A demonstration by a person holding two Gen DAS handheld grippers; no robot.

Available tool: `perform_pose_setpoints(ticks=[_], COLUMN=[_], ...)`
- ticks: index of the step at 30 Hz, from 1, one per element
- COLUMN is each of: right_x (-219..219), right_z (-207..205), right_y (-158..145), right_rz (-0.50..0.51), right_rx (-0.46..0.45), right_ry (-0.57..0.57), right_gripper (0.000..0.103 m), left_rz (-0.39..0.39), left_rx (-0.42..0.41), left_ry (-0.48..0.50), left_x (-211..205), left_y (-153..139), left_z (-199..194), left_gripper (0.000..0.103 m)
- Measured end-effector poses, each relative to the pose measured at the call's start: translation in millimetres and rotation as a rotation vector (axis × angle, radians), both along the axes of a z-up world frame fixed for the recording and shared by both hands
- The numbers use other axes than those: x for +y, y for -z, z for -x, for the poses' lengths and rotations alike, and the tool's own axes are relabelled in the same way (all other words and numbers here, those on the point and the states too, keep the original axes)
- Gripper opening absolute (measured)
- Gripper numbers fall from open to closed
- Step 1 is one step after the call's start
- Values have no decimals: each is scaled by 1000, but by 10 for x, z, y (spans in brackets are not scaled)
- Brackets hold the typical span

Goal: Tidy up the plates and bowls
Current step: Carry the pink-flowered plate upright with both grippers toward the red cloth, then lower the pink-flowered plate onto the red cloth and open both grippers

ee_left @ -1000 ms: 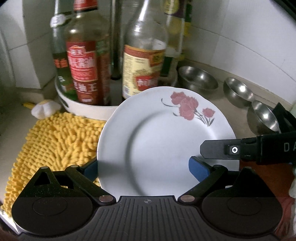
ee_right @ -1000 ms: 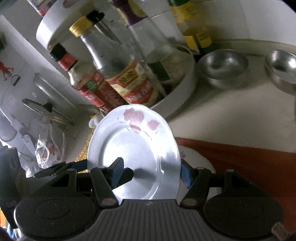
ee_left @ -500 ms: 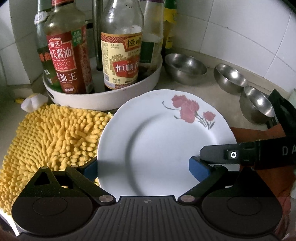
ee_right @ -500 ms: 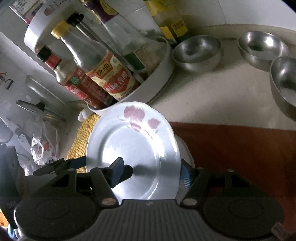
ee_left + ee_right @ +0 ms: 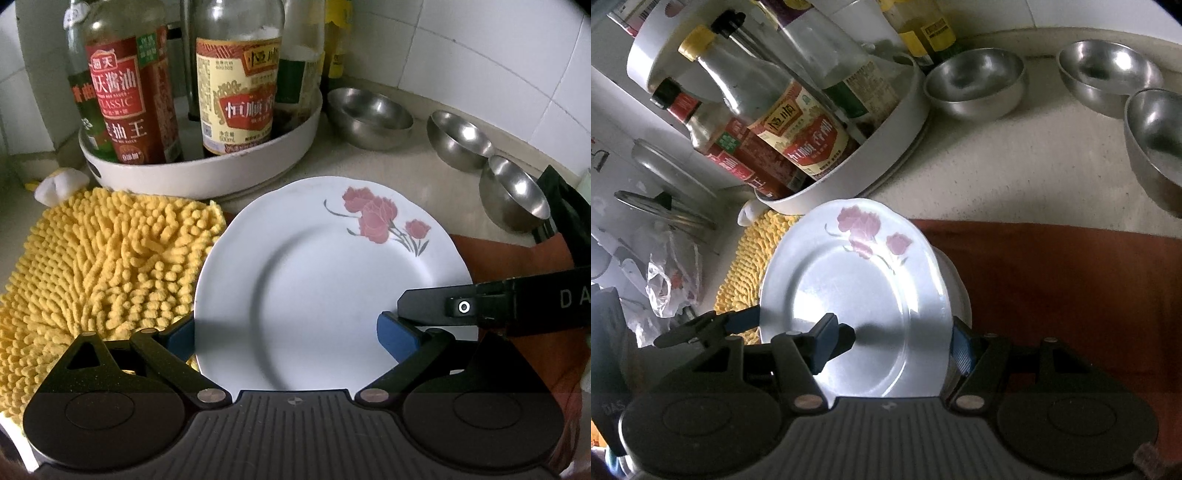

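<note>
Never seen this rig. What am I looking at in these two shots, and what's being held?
There is no robot here. A person carries handheld tongs in each hand, and each has a fisheye camera looking along its two fingers. One picture is from the left tongs, the other from the right tongs. The black shapes at the bottom are the tongs.

On the counter are a white tray of sauce bottles, three steel bowls, a yellow shaggy mat and a red cloth.

A white flowered plate sits tilted between both pairs of tongs. Whether the pads clamp it, I cannot tell.
</note>
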State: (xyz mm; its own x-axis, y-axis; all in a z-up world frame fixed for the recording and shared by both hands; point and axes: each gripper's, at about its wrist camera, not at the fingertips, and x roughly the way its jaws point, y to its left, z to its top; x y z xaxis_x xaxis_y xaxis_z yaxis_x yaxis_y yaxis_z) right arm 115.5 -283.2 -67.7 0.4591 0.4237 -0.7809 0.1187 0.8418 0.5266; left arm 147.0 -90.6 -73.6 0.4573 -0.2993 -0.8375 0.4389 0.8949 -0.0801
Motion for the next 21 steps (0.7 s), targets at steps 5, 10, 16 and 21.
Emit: perform_pose_setpoints(ticks=[5, 10, 16, 21], right_x=[29, 75, 150, 231], right_z=[-12, -26, -49, -54], right_y=[47, 69, 74, 66], right_rz=[14, 29, 62, 97], right_rx=[24, 24, 29, 37], right_ry=[2, 1, -10, -18], right_gripper=[60, 60, 60, 61], left_rz=[6, 7, 10, 23], left_rx=[26, 23, 40, 61], left_ry=[7, 16, 27, 37], left_x=[24, 62, 106, 178], left_y=[51, 60, 70, 96], left_z=[-17, -56, -77, -97], left_gripper=[100, 99, 99, 99])
